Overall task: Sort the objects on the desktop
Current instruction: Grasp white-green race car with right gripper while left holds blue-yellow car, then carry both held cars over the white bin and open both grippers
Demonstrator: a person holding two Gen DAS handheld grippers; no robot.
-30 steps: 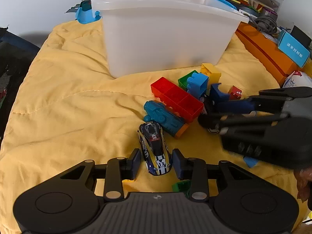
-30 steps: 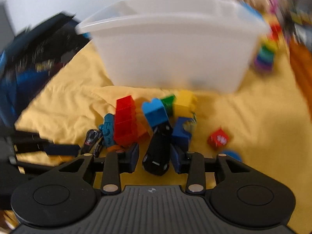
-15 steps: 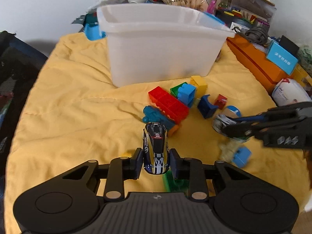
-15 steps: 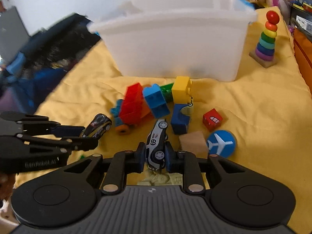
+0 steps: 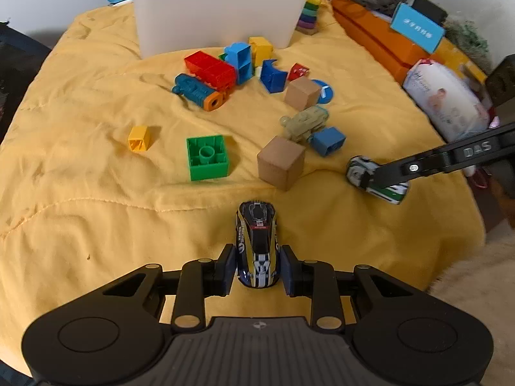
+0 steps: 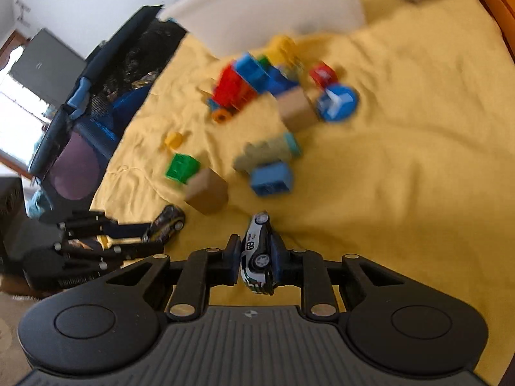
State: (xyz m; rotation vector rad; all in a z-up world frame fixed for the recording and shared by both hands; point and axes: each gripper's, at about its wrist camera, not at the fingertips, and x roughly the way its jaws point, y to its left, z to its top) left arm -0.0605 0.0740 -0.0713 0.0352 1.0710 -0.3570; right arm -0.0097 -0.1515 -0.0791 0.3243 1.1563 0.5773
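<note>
Left claw (image 5: 257,268) is clamped on the dark blue and yellow racing car (image 5: 257,244), pads tight against its flanks at the rear, nose pointing away toward the toys; its jaws have just been closing on that car. In the right wrist view the same claw comes in from the left edge (image 6: 151,236) with the car sticking out past its tips, above the yellow cloth (image 5: 80,160).

Right claw (image 6: 257,259) is pinching the white and black car (image 6: 259,254), turned on its side so a wheel faces the camera and the number 69 shows; those jaws have just been closing on it too. From the left wrist view this claw reaches in from the right edge, and the white car (image 5: 357,169) pokes out at its tip, with a green stripe showing.

Beyond both cars the loose toys lie scattered on the cloth: a green brick (image 5: 207,157) upside down, a small yellow brick (image 5: 139,138) to its left, a wooden cube (image 5: 280,162) to its right, a second wooden cube (image 5: 302,92) farther back beside a round blue disc (image 5: 325,90). A pale green toy (image 5: 304,122) touches a blue brick (image 5: 328,141). Farther on, red, blue and yellow bricks cluster just in front of the white bin (image 5: 219,9), which stands at the back of the cloth. The right wrist view is blurred
</note>
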